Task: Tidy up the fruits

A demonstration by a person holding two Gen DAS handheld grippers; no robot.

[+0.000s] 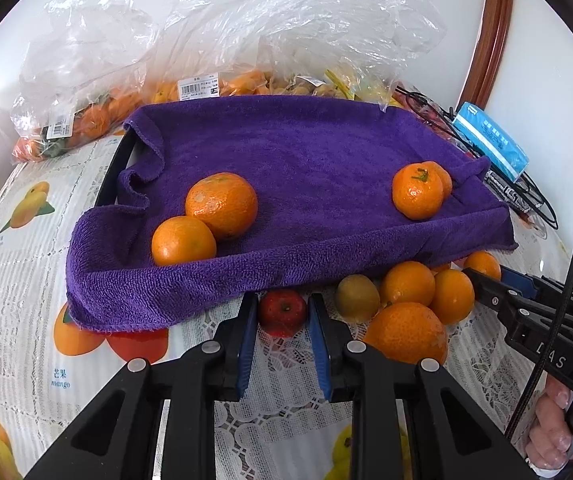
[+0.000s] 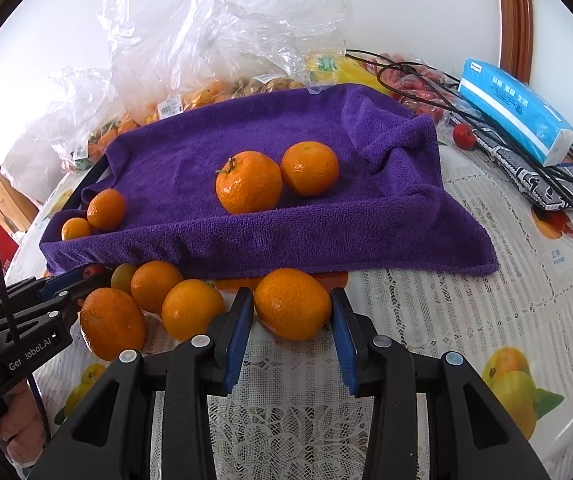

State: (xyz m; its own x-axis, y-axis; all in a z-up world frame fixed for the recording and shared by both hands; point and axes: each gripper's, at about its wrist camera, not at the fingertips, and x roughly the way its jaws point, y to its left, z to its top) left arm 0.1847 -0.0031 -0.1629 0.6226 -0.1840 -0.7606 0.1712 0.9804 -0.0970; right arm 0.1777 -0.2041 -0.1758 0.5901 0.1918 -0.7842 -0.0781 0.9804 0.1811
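At lower centre of the left wrist view, the left gripper [image 1: 282,312] is clamped on a small red apple [image 1: 281,312], stem dimple facing the camera, on the counter [image 1: 26,280] just below the purple towel [image 1: 286,152]. The right gripper [image 2: 292,312] pinches an orange [image 2: 292,309], its long axis lying across the frame.

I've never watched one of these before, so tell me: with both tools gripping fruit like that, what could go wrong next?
1. The left tool pinches the small red fruit only at its fingertips; it might slip out when lifted.
2. The orange in the right tool touches the purple towel edge; lifting may snag it.
3. The loose oranges alongside could roll if bumped.
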